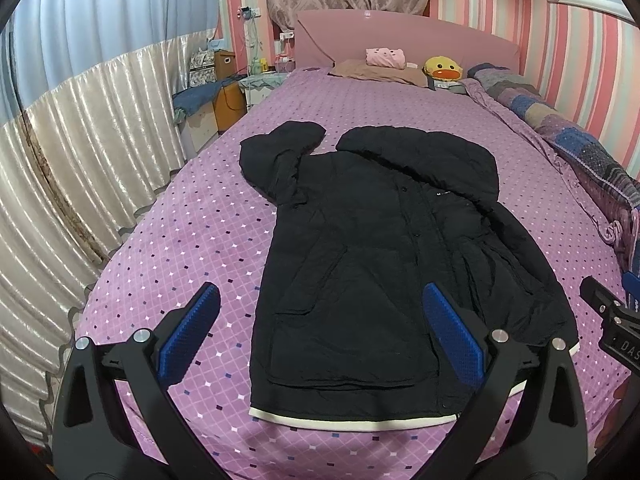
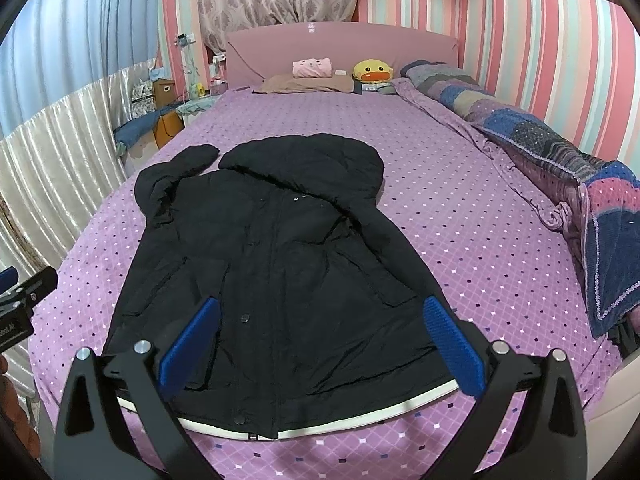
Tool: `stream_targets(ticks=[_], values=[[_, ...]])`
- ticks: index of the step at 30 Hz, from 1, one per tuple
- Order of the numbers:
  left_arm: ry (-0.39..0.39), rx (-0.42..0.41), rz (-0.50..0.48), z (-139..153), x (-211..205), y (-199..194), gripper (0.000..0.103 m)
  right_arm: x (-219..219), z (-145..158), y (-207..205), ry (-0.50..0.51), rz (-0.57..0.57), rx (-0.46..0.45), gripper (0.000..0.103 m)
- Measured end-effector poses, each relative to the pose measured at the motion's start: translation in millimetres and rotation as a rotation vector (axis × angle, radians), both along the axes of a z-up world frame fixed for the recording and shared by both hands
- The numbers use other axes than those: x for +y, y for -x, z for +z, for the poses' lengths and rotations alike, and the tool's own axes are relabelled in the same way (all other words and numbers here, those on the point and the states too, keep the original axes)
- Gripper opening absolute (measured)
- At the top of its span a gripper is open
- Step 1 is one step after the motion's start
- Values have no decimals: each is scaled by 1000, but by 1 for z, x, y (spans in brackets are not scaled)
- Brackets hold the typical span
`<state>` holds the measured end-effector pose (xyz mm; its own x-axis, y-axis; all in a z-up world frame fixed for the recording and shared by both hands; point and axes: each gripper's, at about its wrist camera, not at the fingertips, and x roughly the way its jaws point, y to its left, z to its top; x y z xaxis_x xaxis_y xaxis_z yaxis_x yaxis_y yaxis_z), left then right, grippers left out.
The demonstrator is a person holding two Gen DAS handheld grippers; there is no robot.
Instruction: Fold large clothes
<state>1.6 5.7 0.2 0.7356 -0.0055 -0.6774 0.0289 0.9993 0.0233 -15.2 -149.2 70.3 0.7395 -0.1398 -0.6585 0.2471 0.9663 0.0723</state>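
Black hooded coat (image 1: 352, 272) flat on bed (image 1: 192, 240); left gripper (image 1: 320, 336) and right gripper (image 2: 320, 344) spread wide, holding nothing.
Padded fabric looks soft, bulky, probably slippery; pinch the white-trimmed hem (image 2: 360, 416) corners or sleeve (image 1: 276, 160).

On my right gripper (image 1: 618, 336) I read only the white letters "DAS"; the small white mark on the coat's (image 1: 360, 280) chest is illegible.

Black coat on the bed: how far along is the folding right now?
Done: the black coat lies spread front-up on the purple bedspread, hood at the far end, one sleeve bent up beside the hood. In hand: nothing; the left gripper and right gripper hover near the white hem, jaws wide open and empty. Left: every fold; no part of the body is turned over yet.
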Motion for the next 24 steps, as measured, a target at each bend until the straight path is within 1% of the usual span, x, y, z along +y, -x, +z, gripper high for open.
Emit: stream_targets(ticks=[5, 9, 12, 15, 22, 24], values=[[7, -3, 5, -2, 1, -1, 100, 0, -1, -1, 1, 0, 1, 101], [24, -26, 8, -2, 2, -1, 100, 2, -3, -1, 1, -1, 2, 101], [30, -24, 9, -2, 2, -2, 100, 4, -4, 0, 2, -1, 4, 101], [14, -31, 8, -2, 1, -1, 100, 5, -4, 0, 1, -1, 2, 101], [3, -48, 6, -1, 1, 0, 100, 5, -4, 2, 0, -1, -3, 101], [7, -27, 6, -2, 2, -2, 100, 5, -4, 2, 2, -2, -3, 101]])
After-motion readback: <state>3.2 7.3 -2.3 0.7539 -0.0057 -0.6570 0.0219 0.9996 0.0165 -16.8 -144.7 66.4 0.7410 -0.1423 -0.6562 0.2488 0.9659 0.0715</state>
